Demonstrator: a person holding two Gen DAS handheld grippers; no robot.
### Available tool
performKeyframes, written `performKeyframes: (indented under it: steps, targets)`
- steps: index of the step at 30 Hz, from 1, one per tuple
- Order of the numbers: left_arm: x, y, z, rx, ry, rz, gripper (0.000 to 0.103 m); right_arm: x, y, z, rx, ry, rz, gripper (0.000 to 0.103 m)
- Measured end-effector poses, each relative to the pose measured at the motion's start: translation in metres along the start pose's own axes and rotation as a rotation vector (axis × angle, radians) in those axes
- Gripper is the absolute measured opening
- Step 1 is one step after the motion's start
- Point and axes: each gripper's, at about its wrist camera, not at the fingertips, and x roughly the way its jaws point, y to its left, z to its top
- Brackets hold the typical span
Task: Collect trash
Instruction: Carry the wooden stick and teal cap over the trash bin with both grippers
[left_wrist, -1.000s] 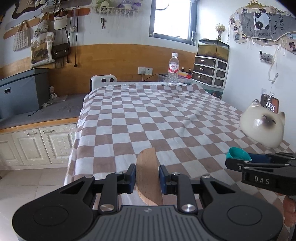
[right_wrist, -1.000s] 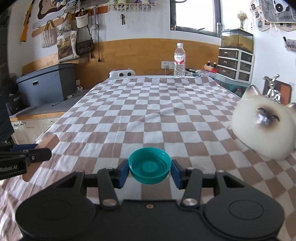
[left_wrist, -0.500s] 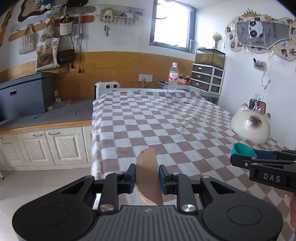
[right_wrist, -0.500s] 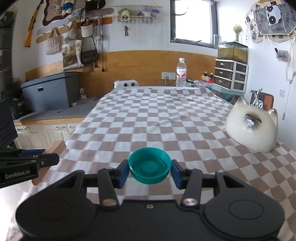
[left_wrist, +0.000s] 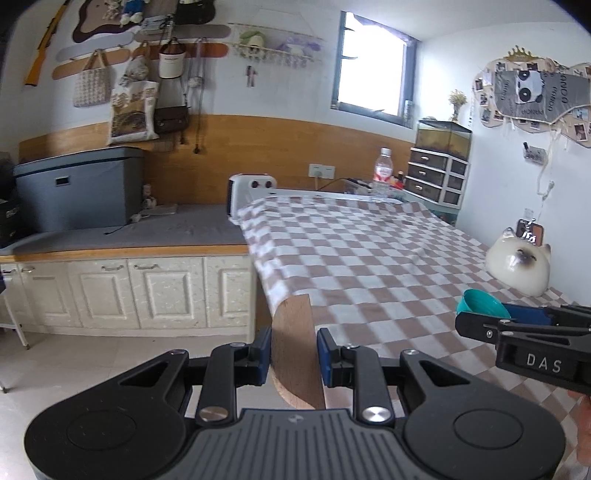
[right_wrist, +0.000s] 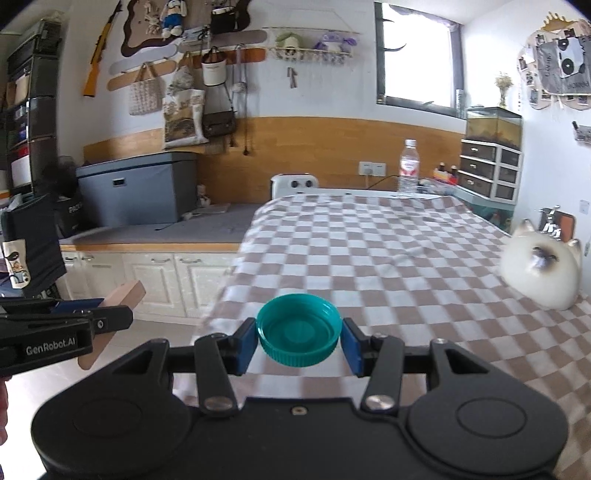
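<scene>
My left gripper (left_wrist: 293, 349) is shut on a brown wooden piece (left_wrist: 295, 350), held on edge between its blue pads. The piece also shows in the right wrist view (right_wrist: 122, 295), sticking out of the left gripper (right_wrist: 110, 317). My right gripper (right_wrist: 299, 341) is shut on a teal plastic lid (right_wrist: 299, 332), open side up. The lid also shows in the left wrist view (left_wrist: 480, 301), at the tip of the right gripper (left_wrist: 480, 321). Both grippers hang over the near left corner of the checkered table (right_wrist: 388, 251).
A white cat figure (right_wrist: 539, 275) sits at the table's right edge. A water bottle (right_wrist: 407, 168) stands at the far end. White cabinets (left_wrist: 129, 291) with a grey box (left_wrist: 77, 186) on top run along the left. Tiled floor (left_wrist: 110, 350) lies between.
Both grippers have pulled back and swung left from above the table toward its near left corner. More floor and cabinets show now. Each still holds its object.
</scene>
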Motion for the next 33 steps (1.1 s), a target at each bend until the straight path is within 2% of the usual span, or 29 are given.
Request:
performKeyframes:
  steps: [9,19,26,33]
  targets:
    - [-0.015,0.073,-0.020,-0.046,0.024,0.066,0.028,0.022,0.073,-0.015,0.000,0.048,0.070,0.049]
    - [-0.014,0.153,-0.059,-0.131,0.089,0.141,0.028,0.058,0.145,-0.046,0.028,0.134,0.106,0.049]
    - [0.001,0.198,-0.098,-0.192,0.158,0.174,0.028,0.088,0.193,-0.080,-0.011,0.223,0.133,0.049]
    - [0.030,0.233,-0.149,-0.240,0.272,0.187,0.028,0.131,0.220,-0.132,-0.025,0.340,0.135,0.049]
